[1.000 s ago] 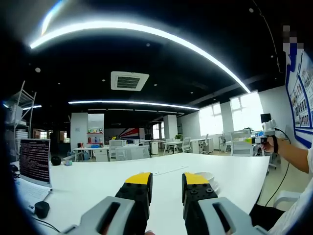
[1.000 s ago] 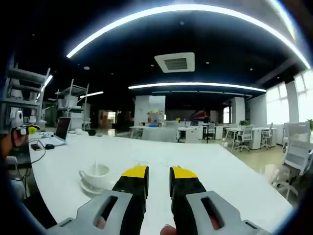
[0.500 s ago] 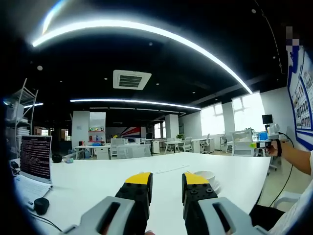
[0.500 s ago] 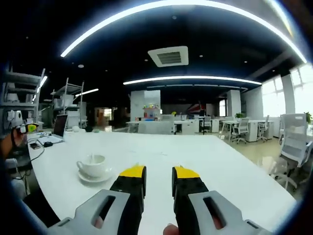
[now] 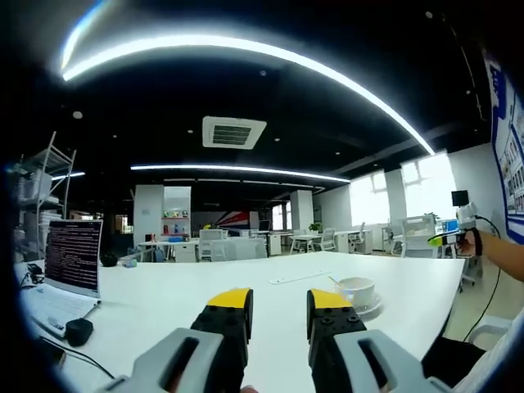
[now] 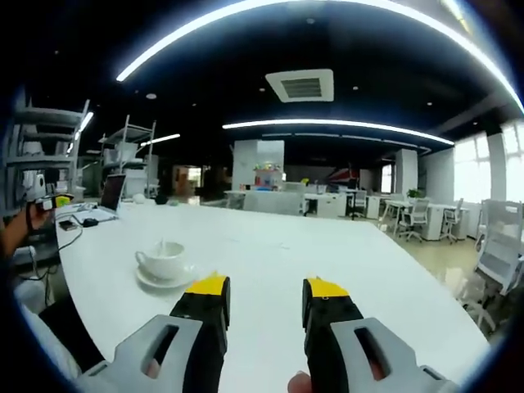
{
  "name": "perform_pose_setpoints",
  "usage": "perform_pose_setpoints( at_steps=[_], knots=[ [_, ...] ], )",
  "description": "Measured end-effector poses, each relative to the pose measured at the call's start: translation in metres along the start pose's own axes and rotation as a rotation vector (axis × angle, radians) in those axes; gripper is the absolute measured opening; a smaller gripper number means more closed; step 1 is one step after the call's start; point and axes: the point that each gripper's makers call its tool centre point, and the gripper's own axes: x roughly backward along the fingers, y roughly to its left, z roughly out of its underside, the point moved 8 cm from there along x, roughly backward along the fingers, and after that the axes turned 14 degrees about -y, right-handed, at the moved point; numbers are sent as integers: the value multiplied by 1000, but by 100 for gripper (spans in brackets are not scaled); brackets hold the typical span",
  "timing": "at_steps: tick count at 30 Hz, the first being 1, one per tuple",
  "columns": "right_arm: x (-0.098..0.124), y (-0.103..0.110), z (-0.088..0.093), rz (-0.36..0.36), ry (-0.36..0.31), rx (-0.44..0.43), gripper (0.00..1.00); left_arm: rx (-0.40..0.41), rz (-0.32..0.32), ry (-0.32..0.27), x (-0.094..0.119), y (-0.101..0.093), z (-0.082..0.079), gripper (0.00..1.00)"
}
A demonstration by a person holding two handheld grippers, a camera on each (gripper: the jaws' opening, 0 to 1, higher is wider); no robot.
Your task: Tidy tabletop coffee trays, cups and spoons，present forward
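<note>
The right gripper, grey-bodied with black jaws capped in yellow, was held low over the smooth white tabletop with its jaws parted and nothing between them. The white glazed ceramic coffee cup stood on its round white saucer ahead and to the left of those jaws, near but not touching, with a thin spoon-like handle rising from the cup's mouth; its exact shape was too small to tell.

The left gripper, of the same make, was likewise spread and empty. From it the same cup and saucer lay ahead and to the right, just beyond the right jaw tip, with a slim handle slanting up to the left.

The cup sat between the two grippers, roughly as near to one as the other, I judged. An open laptop with a dark screen stood far off at the table's left.
</note>
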Motion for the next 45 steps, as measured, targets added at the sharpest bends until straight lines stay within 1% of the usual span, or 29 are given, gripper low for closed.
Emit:
perform_pose_setpoints(
  at_steps=[4, 6, 9, 11, 13, 15, 19, 21, 22, 23, 25, 29, 30, 32, 33, 34, 35, 37, 42, 45],
  knots=[
    [0, 1, 1, -8, 7, -4, 36, 4, -7, 15, 0, 2, 4, 29],
    [-2, 3, 1, -17, 14, -7, 36, 23, -11, 29, -3, 4, 6, 29],
    [-7, 5, -1, -16, 22, -22, 36, 95, -24, 82, -8, 6, 12, 29],
    [-12, 8, -2, -34, 40, -36, 36, 172, -25, 124, -13, 7, 17, 29],
    [-17, 10, -2, -46, 50, -48, 36, 229, -29, 136, -18, 8, 20, 30],
    [-23, 13, -2, -68, 67, -71, 36, 262, -34, 146, -24, 10, 23, 30],
    [-36, 21, 2, -101, 101, -85, 35, 316, -41, 158, -36, 12, 30, 30],
    [-45, 28, 8, -127, 122, -121, 35, 337, -41, 181, -44, 11, 36, 30],
    [-49, 31, 12, -138, 149, -146, 35, 347, -45, 195, -47, 11, 40, 30],
    [-54, 32, 14, -144, 149, -140, 35, 378, -42, 213, -52, 9, 45, 30],
    [-61, 38, 19, -162, 168, -156, 35, 421, -40, 233, -59, 7, 51, 30],
    [-75, 47, 29, -183, 210, -249, 33, 555, -68, 258, -76, 5, 62, 31],
    [-76, 48, 29, -186, 216, -256, 33, 560, -67, 261, -77, 4, 63, 31],
    [-77, 49, 30, -189, 224, -265, 32, 572, -67, 283, -84, -3, 67, 31],
    [-87, 56, 38, -202, 265, -349, 32, 578, -67, 295, -87, -6, 69, 31],
    [-90, 59, 40, -210, 279, -379, 32, 594, -62, 307, -90, -14, 70, 31],
    [-91, 60, 41, -213, 281, -385, 32, 609, -63, 314, -91, -16, 72, 31],
    [-96, 64, 44, -221, 296, -426, 32, 636, -65, 328, -97, -19, 76, 31],
    [-108, 70, 47, -232, 307, -439, 32, 677, -69, 354, -105, -27, 86, 31],
    [-116, 74, 52, -243, 325, -455, 32, 692, -65, 368, -109, -32, 89, 31]
  ],
)
